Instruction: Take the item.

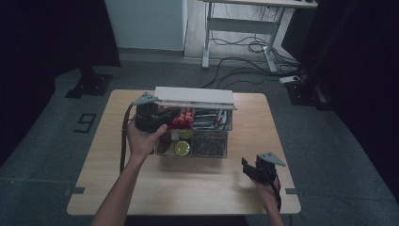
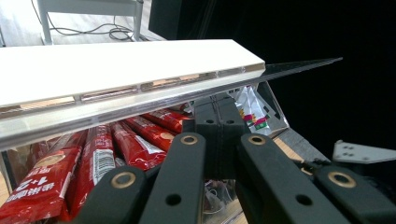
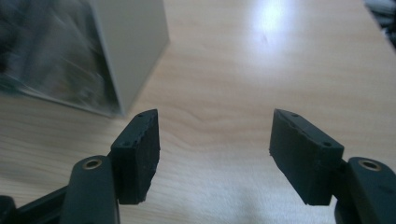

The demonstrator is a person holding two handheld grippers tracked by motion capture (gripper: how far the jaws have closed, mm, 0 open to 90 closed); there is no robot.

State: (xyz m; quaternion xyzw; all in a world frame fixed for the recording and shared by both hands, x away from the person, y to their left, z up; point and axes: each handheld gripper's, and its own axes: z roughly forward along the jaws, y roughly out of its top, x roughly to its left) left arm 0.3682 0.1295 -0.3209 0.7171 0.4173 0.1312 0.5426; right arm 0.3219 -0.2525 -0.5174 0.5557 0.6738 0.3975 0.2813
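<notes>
Clear box sits mid-table, packed w/ snacks: red packets at the back-left, yellow-lidded cans in the front-left bit, silvery wrappers to the right. Its lid is tipped up, white on top w/ a clear edge, standing over the back of the box.

Left gripper is at the box's left end, up by the raised lid. In the left gripper view its jaws are pressed flat together, nothing visibly pinched between them, and they sit just under the lid's clear edge w/ the red packets right below. Can't tell if the tips actually touch the lid.

Right gripper is off by the front-right corner of the table, well apart from the box. Jaws stand apart, nothing between them, just bare wood behind. Box corner shows up top-left in the right gripper view, blurry, clear of the pads.
</notes>
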